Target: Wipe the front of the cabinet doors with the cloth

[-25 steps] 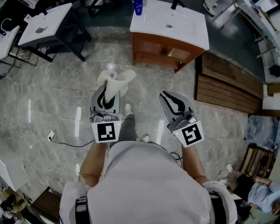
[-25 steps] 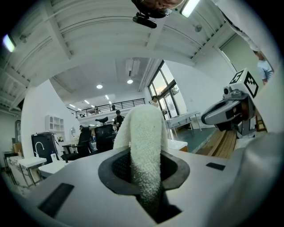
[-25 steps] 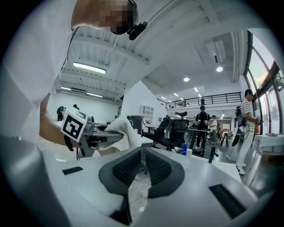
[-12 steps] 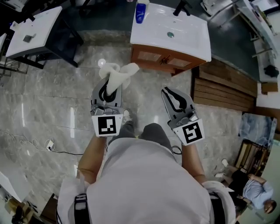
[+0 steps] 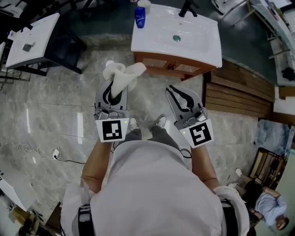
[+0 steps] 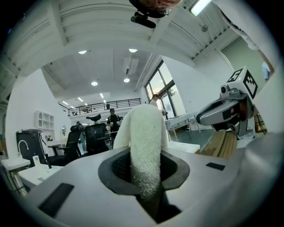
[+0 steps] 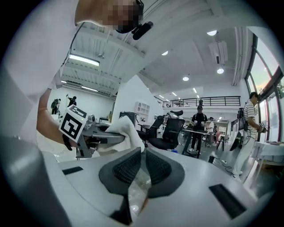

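The wooden cabinet doors (image 5: 169, 65) sit under a white basin top (image 5: 193, 39), ahead of both grippers on the far side of a stretch of floor. My left gripper (image 5: 116, 86) is shut on a white cloth (image 5: 123, 75), which bunches up above its jaws. In the left gripper view the cloth (image 6: 144, 142) stands pinched between the dark pads (image 6: 116, 170). My right gripper (image 5: 174, 91) is held level beside it, shut with nothing held; its pads (image 7: 158, 168) meet. The right gripper view shows the cloth (image 7: 127, 129) off to the left.
A blue bottle (image 5: 139, 17) and a black tap (image 5: 186, 7) stand on the basin top. A slatted wooden platform (image 5: 237, 92) lies to the right. White tables (image 5: 32, 34) stand at the left. A cable and socket (image 5: 55, 152) lie on the marble floor. A person (image 5: 269, 205) sits at bottom right.
The person has stepped towards the cabinet, which now lies nearer and further left in view. Both grippers keep the same pose, the cloth still held in the left one.
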Demonstrator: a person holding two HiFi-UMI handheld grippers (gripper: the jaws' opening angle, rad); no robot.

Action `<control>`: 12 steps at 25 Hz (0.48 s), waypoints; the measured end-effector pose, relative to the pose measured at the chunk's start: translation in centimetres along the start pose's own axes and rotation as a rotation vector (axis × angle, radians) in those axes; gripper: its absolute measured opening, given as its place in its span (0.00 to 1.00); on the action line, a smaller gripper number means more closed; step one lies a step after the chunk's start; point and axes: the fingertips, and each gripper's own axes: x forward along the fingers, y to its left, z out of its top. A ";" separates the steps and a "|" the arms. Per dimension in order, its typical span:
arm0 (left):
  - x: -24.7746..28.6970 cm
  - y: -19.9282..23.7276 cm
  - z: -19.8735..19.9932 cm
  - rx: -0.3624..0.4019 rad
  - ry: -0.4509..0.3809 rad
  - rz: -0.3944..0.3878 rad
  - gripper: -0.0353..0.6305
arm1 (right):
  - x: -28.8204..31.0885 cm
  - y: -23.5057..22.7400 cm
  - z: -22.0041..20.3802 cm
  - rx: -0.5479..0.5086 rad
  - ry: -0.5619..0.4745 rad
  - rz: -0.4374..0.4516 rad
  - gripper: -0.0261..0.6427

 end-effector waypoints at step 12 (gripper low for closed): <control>7.2 -2.2 -6.8 0.062 0.141 0.054 0.19 | 4.1 -5.4 -7.7 0.057 0.038 0.109 0.13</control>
